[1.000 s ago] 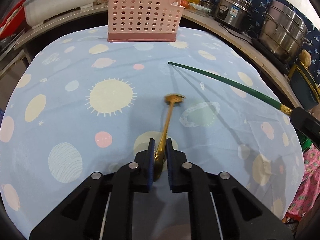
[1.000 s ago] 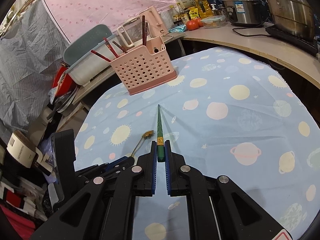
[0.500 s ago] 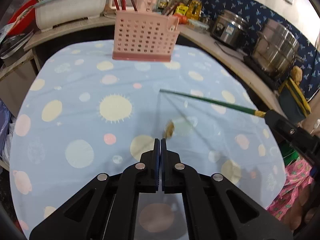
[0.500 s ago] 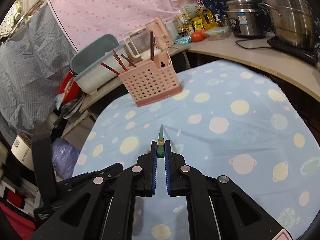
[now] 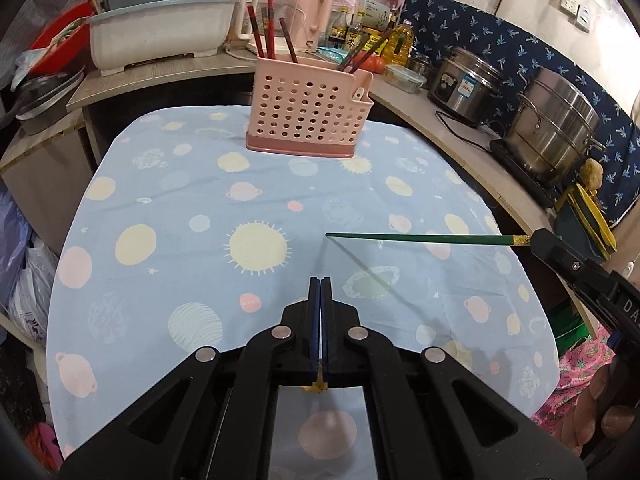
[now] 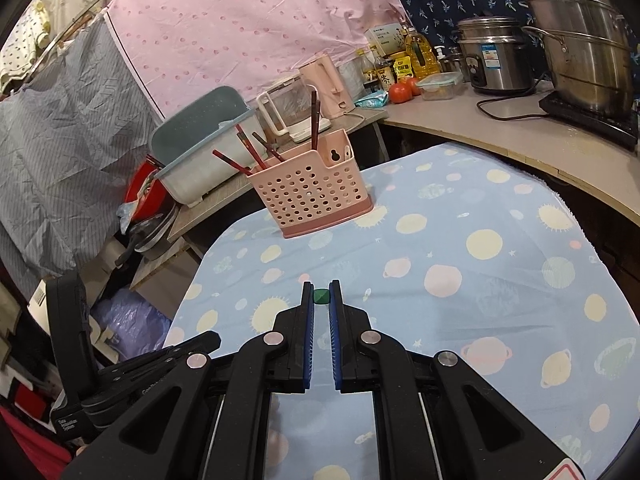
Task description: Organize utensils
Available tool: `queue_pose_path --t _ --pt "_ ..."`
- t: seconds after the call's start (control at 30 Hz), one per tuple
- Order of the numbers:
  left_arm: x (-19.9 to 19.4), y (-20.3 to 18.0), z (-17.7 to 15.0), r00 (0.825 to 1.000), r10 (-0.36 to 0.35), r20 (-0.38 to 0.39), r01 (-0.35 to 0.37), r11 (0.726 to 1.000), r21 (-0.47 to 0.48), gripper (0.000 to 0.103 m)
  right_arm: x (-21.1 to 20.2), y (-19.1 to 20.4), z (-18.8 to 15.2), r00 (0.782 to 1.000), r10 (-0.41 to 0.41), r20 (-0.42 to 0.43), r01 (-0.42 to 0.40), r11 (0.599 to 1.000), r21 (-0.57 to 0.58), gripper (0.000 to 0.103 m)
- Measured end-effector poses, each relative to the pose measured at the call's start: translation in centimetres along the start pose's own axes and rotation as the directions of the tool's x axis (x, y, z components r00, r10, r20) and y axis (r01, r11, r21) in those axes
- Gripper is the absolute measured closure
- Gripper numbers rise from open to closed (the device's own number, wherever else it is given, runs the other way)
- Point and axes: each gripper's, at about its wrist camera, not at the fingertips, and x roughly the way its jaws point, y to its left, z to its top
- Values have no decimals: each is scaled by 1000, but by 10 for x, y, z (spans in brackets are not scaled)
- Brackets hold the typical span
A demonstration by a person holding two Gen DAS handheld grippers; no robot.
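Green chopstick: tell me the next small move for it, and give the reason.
Probably carry the chopstick forward toward the pink caddy and tip it point-down. The right gripper is shut on its gold-banded end, and it hangs level above the cloth, well short of the caddy, where red chopsticks already stand. The left gripper holds something gold.

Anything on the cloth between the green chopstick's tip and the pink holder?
No: in the left wrist view, only bare tablecloth lies between the green chopstick and pink holder.

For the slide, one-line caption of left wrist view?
Left gripper holds gold spoon; right gripper holds green chopstick before pink caddy.
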Motion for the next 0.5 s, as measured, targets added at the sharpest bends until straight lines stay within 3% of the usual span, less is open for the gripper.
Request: queue_pose_path --t 0.17,0.37,0.4,0.5 --pt "-7 5 1 1000 -4 4 4 1000 6 103 -1 3 2 1000 3 6 -3 1000 -11 95" --pt "20 7 -33 993 -21 -118 21 1000 5 99 3 0 -9 1000 2 -22 -2 1000 -1 95" --pt "23 5 -40 991 -24 -133 25 1000 5 93 3 0 -10 1000 2 -28 -2 1000 -1 95" --pt "29 -9 -56 989 -22 -143 26 999 27 58 5 1 -14 999 0 -38 0 1000 -3 95"
